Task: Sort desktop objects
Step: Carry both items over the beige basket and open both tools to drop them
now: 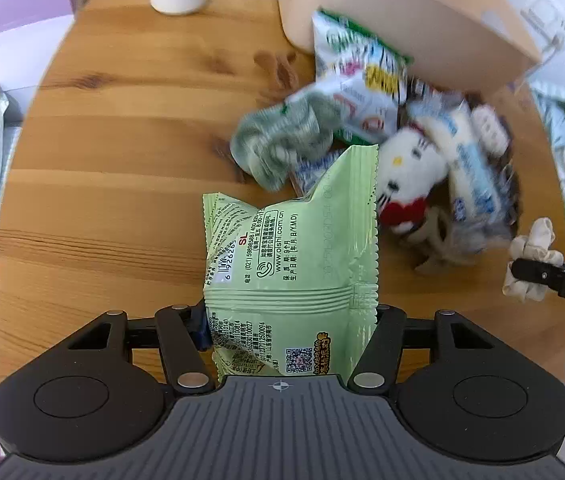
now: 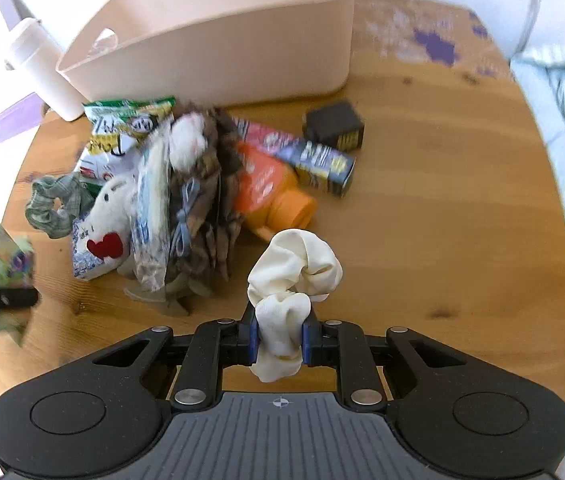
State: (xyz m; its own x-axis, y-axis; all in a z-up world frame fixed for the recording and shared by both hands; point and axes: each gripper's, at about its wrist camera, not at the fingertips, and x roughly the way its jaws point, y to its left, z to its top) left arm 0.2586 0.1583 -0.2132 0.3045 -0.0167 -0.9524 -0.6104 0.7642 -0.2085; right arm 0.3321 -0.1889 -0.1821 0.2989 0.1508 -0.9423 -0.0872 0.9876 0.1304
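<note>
A round wooden table [image 2: 422,208] is carrying a beige bin [image 2: 218,36] at its far side, with a jumbled pile of packets and a white plush cat [image 1: 406,168] lying just near of it. The left gripper [image 1: 290,320] is clamping a light green snack packet [image 1: 290,248] left of the pile, while the right gripper [image 2: 280,338] is squeezing a cream scrunchie [image 2: 294,276] on the pile's right.

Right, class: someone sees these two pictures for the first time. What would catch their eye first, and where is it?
Probably the light green snack packet, large and central in the left wrist view, clamped in the left gripper. Next, the cream scrunchie pinched in the right gripper, low in the right wrist view. Behind both lies a jumbled heap with a white plush cat on the wooden table, before a beige bin.
</note>
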